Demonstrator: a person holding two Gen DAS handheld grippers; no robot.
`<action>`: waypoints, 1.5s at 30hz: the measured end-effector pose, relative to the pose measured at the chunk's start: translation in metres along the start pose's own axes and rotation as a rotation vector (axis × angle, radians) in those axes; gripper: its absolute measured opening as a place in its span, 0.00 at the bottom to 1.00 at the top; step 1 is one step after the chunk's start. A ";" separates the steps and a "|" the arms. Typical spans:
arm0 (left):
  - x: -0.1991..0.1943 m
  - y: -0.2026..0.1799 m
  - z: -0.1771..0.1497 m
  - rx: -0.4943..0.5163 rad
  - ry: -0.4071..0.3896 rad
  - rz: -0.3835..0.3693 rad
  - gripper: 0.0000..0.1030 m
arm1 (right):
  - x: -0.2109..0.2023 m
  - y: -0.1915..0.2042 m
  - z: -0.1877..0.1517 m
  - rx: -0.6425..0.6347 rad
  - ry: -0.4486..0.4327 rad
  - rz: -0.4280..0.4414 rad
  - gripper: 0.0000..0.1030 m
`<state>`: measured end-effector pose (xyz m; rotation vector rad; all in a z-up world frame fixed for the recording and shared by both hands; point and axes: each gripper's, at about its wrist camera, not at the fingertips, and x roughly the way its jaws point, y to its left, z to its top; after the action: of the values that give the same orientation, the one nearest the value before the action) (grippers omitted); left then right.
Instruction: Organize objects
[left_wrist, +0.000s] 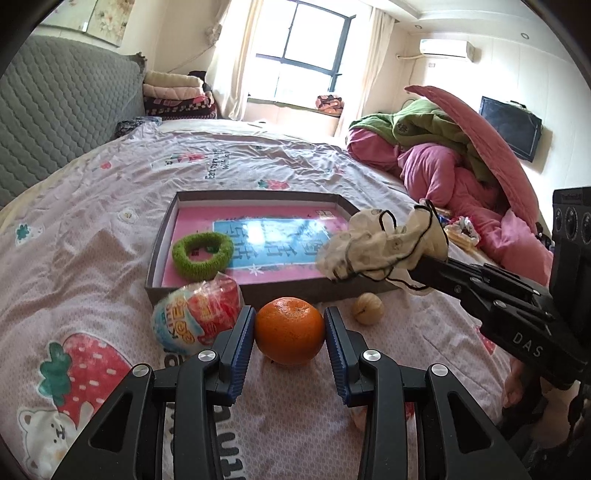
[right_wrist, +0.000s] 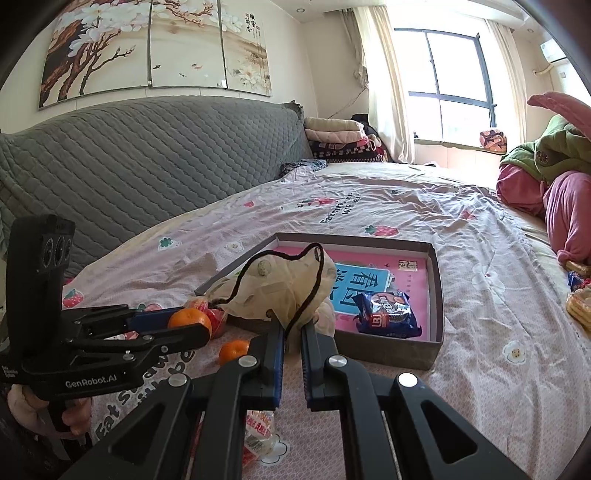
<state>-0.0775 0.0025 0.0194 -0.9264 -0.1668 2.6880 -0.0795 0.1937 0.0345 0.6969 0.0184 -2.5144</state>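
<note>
Left gripper (left_wrist: 289, 325): pinching mandarin (left_wrist: 289, 331), lifted for boxing. Right gripper (right_wrist: 291, 328): clamped on drawstring pouch (right_wrist: 273, 291), held above shallow box (right_wrist: 437, 295).

We note the bed (left_wrist: 110, 229) under a pink strawberry-print sheet, bearing the shallow grey box (left_wrist: 255, 286) at center, a snack packet (left_wrist: 197, 319) at its 7 o'clock, a peeled fruit (left_wrist: 366, 308) at 5 o'clock, and piled pink-green bedding (left_wrist: 443, 162) toward 2 o'clock.

Right gripper (right_wrist: 292, 334) clamped on a cream drawstring pouch (right_wrist: 280, 291), held over the near left corner of the grey tray (right_wrist: 437, 280). Blue snack packet (right_wrist: 388, 310) lies inside the tray. Left gripper (right_wrist: 199, 325) grips an orange (right_wrist: 189, 320).
</note>
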 end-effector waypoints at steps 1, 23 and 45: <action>0.001 0.000 0.002 0.000 0.000 -0.001 0.38 | 0.000 0.000 0.001 -0.002 -0.002 -0.005 0.08; 0.017 0.016 0.042 -0.006 -0.020 0.001 0.38 | 0.008 -0.016 0.022 0.014 -0.027 -0.034 0.08; 0.025 0.034 0.068 -0.012 -0.047 0.046 0.38 | 0.020 -0.036 0.052 0.006 -0.088 -0.060 0.08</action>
<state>-0.1466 -0.0227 0.0511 -0.8810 -0.1736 2.7561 -0.1365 0.2077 0.0653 0.5961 -0.0003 -2.6009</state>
